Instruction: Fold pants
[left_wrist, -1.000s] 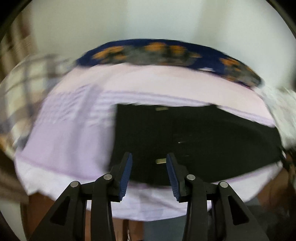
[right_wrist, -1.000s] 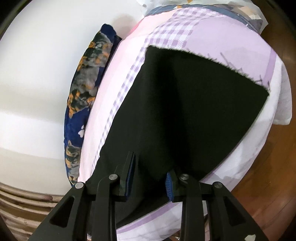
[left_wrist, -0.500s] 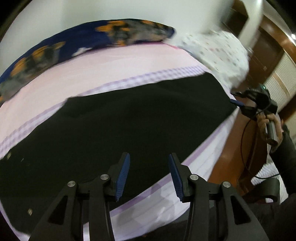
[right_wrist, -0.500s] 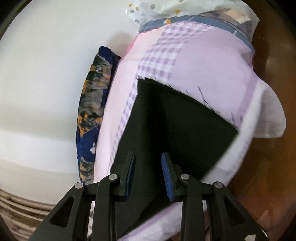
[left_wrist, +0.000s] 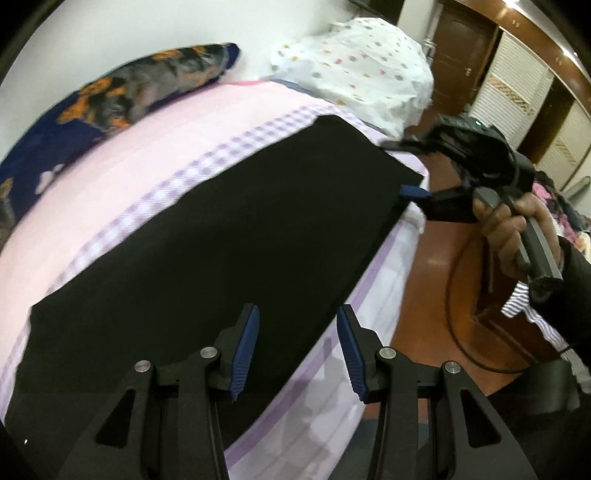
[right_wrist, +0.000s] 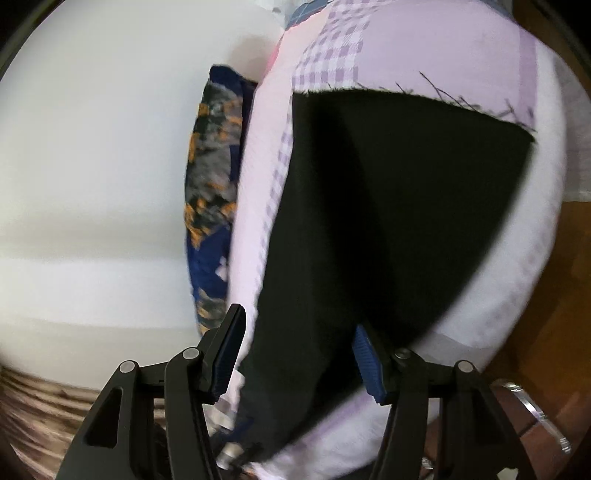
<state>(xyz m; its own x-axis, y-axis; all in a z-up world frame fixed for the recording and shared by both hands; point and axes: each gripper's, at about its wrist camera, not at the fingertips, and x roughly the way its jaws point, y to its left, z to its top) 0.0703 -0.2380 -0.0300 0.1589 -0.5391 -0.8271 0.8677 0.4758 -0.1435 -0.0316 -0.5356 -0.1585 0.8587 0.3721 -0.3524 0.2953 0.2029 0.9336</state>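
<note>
The black pants (left_wrist: 207, 243) lie flat, lengthwise-folded, on the bed (left_wrist: 155, 147), cross-fold left; left tool (left_wrist: 297, 350) gapes empty, right tool (right_wrist: 295, 354) has just been opening around the hem.

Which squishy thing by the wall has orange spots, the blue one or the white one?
The dark blue pillow along the wall has orange blotches. The white bundle beside it has only small pastel dots.

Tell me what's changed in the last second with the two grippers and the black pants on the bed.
The right gripper has just been opening: its fingers stand wider, the pants hem lies loose between them. The left gripper swung along the near edge of the pants from the waist end toward the leg end, bringing the right gripper into its view. It is open and empty. The pants stay flat on the bed, with the pillow by the wall.
</note>
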